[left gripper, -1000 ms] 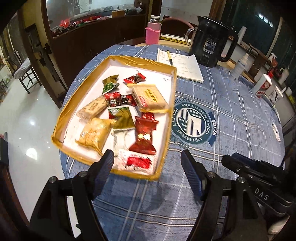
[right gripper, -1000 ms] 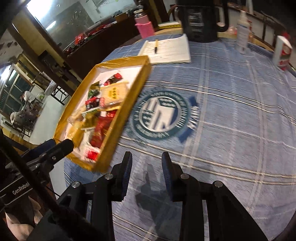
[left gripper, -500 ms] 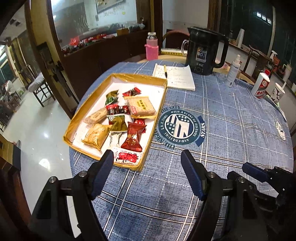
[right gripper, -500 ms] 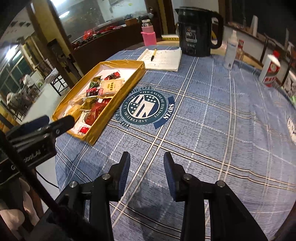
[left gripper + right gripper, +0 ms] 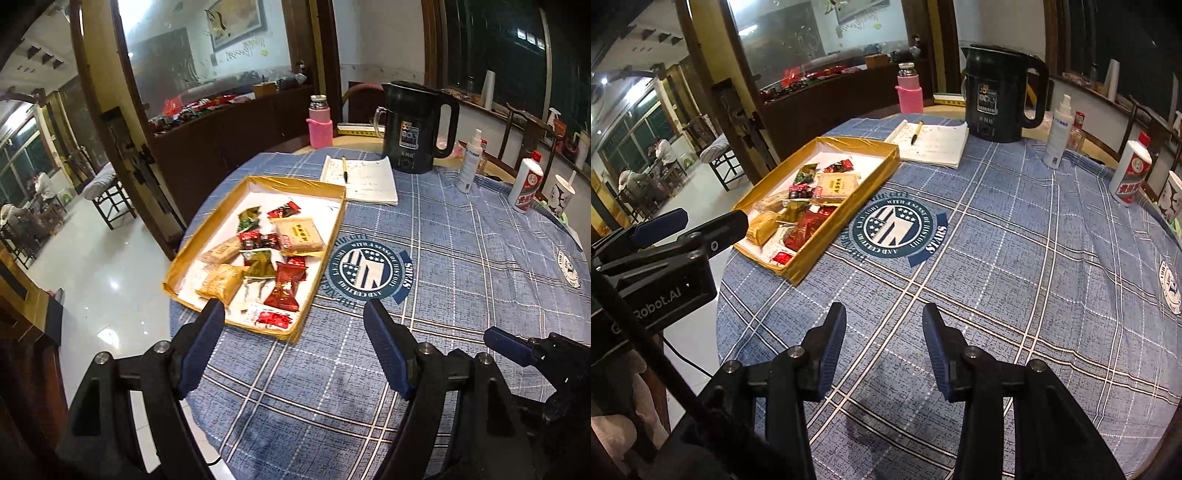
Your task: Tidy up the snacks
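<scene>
Fingers (image 5: 207,332) of both grippers spread apart, empty, above the tablecloth (image 5: 461,258) near the snack tray (image 5: 325,266).

Left gripper (image 5: 293,314) fingers spread wide; right gripper (image 5: 882,319) parted (both empty)

Both views high, tray (image 5: 295,183) shared

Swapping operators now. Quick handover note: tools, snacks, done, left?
Left tool: open, empty, above the tablecloth near the tray's near end.
Right tool: open, empty, over bare cloth.
Snacks: all lie in the gold tray, a loose jumble; none on the cloth.
Done: snacks gathered in the tray.
Left: possibly tidying the jumble; nothing gripped yet.
</scene>
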Motion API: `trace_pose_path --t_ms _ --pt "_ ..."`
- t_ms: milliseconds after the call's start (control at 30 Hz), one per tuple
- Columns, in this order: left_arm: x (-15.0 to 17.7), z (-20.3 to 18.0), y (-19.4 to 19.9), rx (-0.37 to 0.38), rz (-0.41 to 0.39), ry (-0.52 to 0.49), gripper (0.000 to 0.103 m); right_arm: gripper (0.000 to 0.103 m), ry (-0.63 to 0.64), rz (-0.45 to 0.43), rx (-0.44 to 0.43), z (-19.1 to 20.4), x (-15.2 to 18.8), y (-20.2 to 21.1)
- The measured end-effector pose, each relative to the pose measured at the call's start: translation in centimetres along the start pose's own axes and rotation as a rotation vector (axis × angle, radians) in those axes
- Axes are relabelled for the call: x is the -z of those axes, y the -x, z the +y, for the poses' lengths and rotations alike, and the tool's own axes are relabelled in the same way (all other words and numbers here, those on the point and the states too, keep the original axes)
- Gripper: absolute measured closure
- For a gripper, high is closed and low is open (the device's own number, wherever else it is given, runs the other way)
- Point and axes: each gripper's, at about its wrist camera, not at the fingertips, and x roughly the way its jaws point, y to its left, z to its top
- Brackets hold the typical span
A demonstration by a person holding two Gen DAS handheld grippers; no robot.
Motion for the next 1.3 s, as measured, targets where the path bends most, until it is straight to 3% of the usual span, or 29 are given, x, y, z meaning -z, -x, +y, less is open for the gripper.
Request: trace_pose_path --t_ms 400,700,800,933,1033,1133,1300 --pt "0.3 0.8 1.5 -0.031 -0.038 0.017 0.025 0.055 0.019 -0.038 -0.017 0.9 0.0 0.7" --pt "0.4 1.5 3.0 -0.033 -0.085 0.029 0.024 0.048 0.033 -0.092 0.032 1.4 0.3 1.8" --pt "0.5 2.0 4.8 -0.057 -0.171 0.05 0.024 0.048 0.043 -0.114 0.046 1.8 0.5 2.2" --pt "0.8 2.8 9.7 -0.125 -0.39 0.074 0.015 0.048 0.052 -0.139 0.047 2.4 0.5 2.8" --pt "1.1 3.2 11.4 -0.168 -0.457 0.075 0.012 0.048 0.07 -0.171 0.046 3.1 0.5 3.4" --pt "1.4 3.8 10.7 -0.183 -0.414 0.075 0.012 0.047 0.095 -0.187 0.04 3.9 0.5 3.8" --pt "1.7 4.5 8.6 -0.127 -0.305 0.079 0.012 0.046 0.115 -0.186 0.024 5.0 0.6 3.7"
